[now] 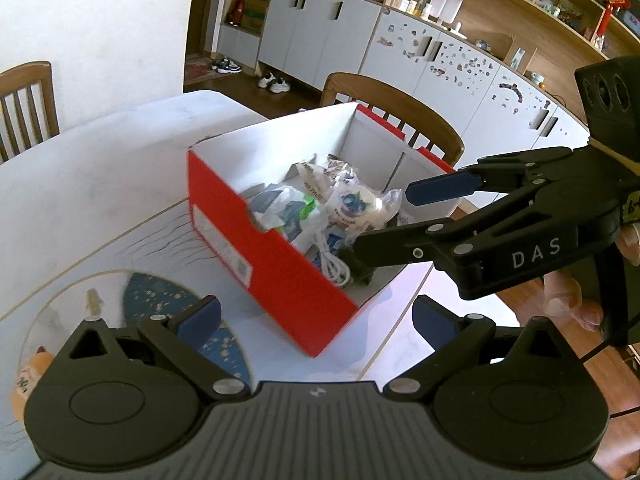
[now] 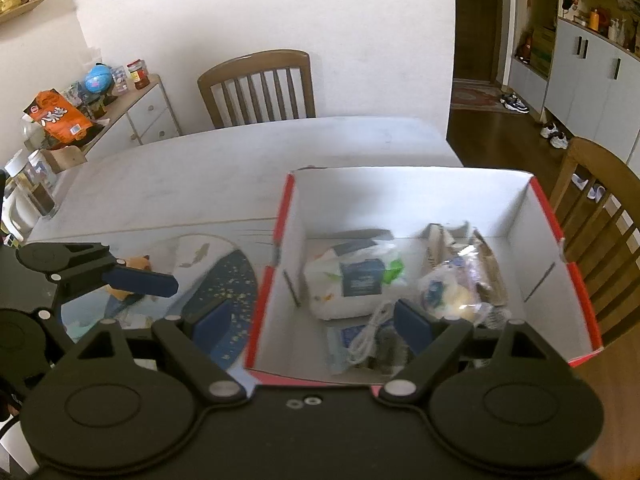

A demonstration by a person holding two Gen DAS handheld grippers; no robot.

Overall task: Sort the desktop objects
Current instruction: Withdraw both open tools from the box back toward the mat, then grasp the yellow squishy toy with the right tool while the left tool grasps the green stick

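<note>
A red cardboard box point(image 1: 280, 272) with a white inside stands on the white table; it also shows in the right wrist view point(image 2: 576, 280). Inside lie a white plastic packet point(image 2: 352, 280), a wrapped round bun point(image 1: 356, 204), a white coiled cable point(image 2: 368, 336) and a dark item. My left gripper point(image 1: 316, 320) is open and empty, just in front of the box's near corner. My right gripper point(image 2: 312, 324) is open and empty, its fingers straddling the box's near left wall; it also shows in the left wrist view point(image 1: 384, 220), reaching over the box.
A printed mat with a dark blue patch point(image 2: 228, 300) covers the table left of the box. A small orange toy point(image 2: 128, 272) lies on it near the left gripper. Wooden chairs point(image 2: 260, 88) stand around the table. Jars point(image 2: 36, 184) stand at the table's left edge.
</note>
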